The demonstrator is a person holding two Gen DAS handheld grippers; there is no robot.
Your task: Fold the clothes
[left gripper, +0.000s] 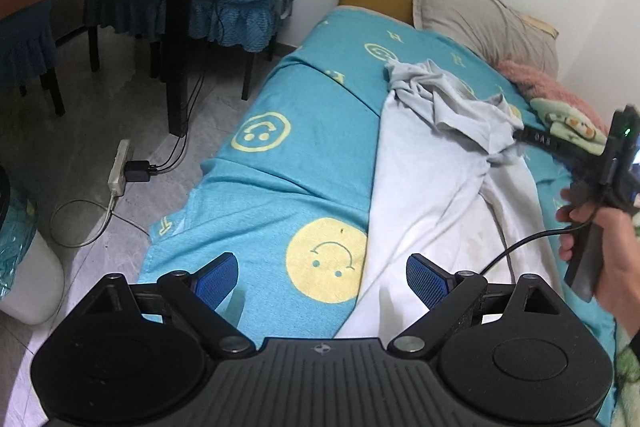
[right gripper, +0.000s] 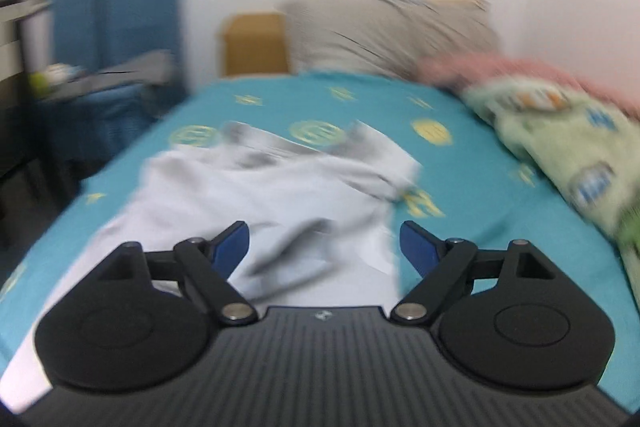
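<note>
A pale grey-white garment (left gripper: 436,183) lies crumpled on the teal smiley blanket (left gripper: 288,163), bunched at its far end. My left gripper (left gripper: 322,281) is open and empty above the bed's near edge, beside the garment's near end. The right gripper (left gripper: 516,137) shows in the left wrist view, hand-held at the right, its tip at the garment's bunched part. In the blurred right wrist view my right gripper (right gripper: 324,245) is open, low over the garment (right gripper: 280,195), nothing between its fingers.
A grey pillow (left gripper: 480,15), a pink blanket (left gripper: 540,83) and a green patterned blanket (right gripper: 560,147) lie along the wall side. Blue-covered chairs (left gripper: 208,3), a table leg (left gripper: 180,47) and a power strip (left gripper: 120,167) with cables are on the floor to the left.
</note>
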